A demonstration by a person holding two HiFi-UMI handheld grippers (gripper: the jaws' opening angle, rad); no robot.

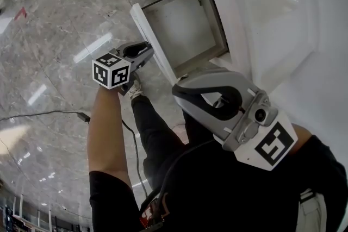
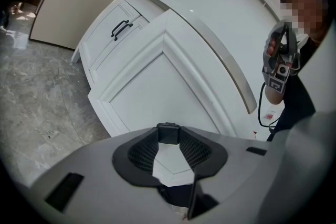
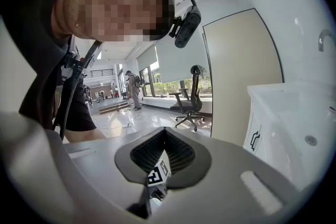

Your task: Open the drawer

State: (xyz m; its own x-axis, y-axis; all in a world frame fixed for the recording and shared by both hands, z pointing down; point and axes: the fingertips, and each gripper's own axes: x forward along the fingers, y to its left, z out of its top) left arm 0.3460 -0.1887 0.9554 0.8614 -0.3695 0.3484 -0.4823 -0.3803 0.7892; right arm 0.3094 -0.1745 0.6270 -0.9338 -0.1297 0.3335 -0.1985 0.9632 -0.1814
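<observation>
The white cabinet's drawer [image 1: 185,30] stands pulled out and its inside is bare. Its front panel [image 1: 155,43] is a white recessed board that fills the left gripper view [image 2: 157,92]. My left gripper [image 1: 142,50] sits right against the outer face of that panel. Its body hides the jaws and any handle, so I cannot tell whether it grips anything. My right gripper [image 1: 228,106] is held high, close to the head camera and away from the drawer. It also shows in a hand at the right of the left gripper view [image 2: 281,60]. Its jaws do not show clearly.
The white countertop [image 1: 283,19] runs above the drawer. A neighbouring cabinet door carries a black handle [image 2: 121,29]. The floor is grey marble [image 1: 49,51], with a cable [image 1: 81,115] lying on it. A beige panel [image 3: 241,76] and an office chair [image 3: 191,97] stand farther off.
</observation>
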